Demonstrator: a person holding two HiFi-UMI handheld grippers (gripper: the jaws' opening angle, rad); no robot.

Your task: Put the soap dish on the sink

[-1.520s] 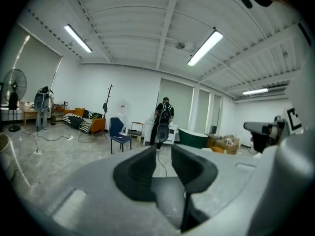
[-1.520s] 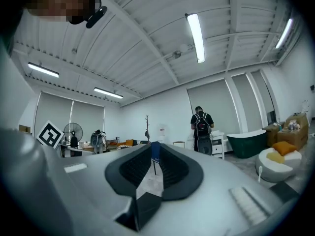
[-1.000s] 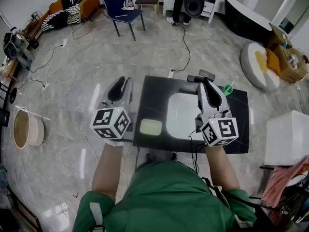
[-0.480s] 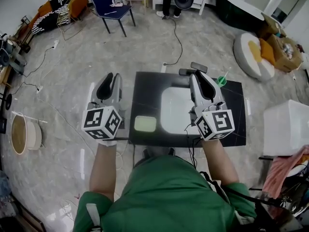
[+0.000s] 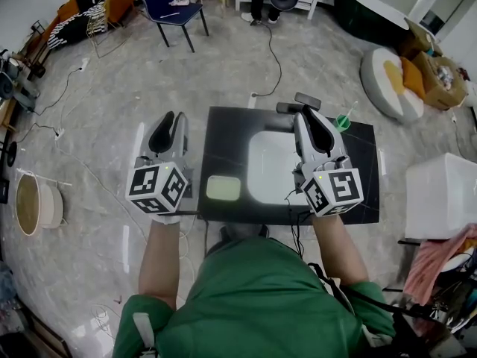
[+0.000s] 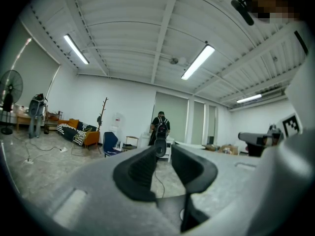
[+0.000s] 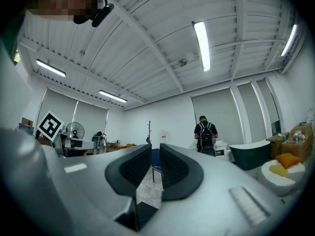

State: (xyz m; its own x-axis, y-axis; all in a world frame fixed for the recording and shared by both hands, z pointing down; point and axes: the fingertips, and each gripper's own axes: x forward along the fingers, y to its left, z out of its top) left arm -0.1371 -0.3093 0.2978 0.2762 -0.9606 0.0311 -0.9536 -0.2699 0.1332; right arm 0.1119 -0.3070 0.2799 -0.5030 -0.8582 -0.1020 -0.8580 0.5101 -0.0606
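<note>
Presumably the placing is done, though the head view is small: left gripper [image 5: 173,118] and right gripper [image 5: 308,114] are held level above the work, each with jaws drawn nearly together and nothing between them. Below, the soap dish [image 5: 223,189] lies flat on the black counter [image 5: 358,192], just left of the white basin [image 5: 268,170] and near the front edge. Risk: a dropped left gripper could nudge the dish off that edge.

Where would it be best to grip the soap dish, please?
The soap dish lies flat and low on the counter, left of the basin, so probably pinch across its shorter width, coming straight down with the left tongs.
</note>
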